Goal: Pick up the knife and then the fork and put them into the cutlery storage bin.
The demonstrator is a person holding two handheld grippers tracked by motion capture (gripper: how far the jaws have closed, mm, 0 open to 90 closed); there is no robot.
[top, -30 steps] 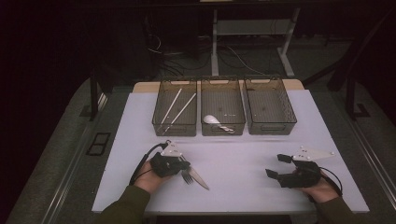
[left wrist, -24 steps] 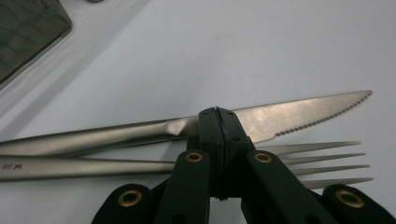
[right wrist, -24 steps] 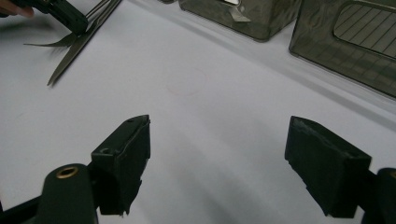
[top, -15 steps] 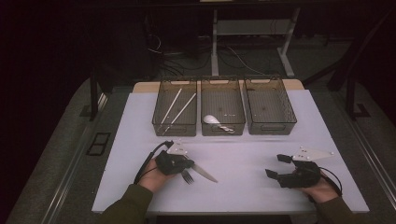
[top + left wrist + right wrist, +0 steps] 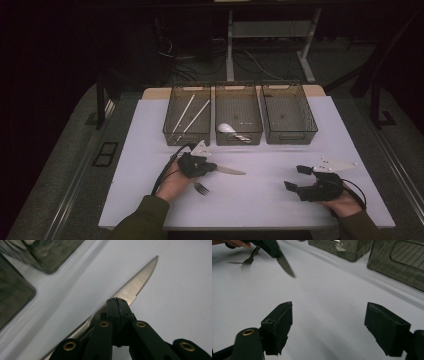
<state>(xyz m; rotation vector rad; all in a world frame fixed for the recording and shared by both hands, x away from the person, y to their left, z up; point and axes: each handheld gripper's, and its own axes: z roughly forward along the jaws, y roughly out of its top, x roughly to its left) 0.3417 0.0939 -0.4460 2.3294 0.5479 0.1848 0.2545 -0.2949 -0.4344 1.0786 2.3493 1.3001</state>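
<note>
No brand, label or writing can be read on any thing here.

The left hand-held gripper [image 5: 212, 168] has its jaws pressed together on a knife [image 5: 231, 171]. In the left gripper view the toothed blade [image 5: 136, 287] comes out beyond the jaw tips and points up and to the right, while the handle end of the knife is hidden under the black jaws and cut off at the bottom edge. In the high view the knife sticks out to the right of this gripper, over the white table [image 5: 250, 200], and it is hard to tell if the tip touches the surface.

A fork [image 5: 201, 188] lies on the table just beside the left hand [image 5: 172, 184], near the person's side; its handle is partly covered by the hand.

The right hand-held gripper [image 5: 295, 177] has its jaws wide apart with nothing between them, well apart from the knife. In the right gripper view the knife [image 5: 285, 265] and the fork [image 5: 247, 261] show far off, at the top left.

Three dark bins [image 5: 239, 132] stand side by side at the far side of the table. The left bin holds two pale sticks [image 5: 191, 114] and the middle one a white spoon [image 5: 227, 128]; what lies in the right bin is too dim to tell.
</note>
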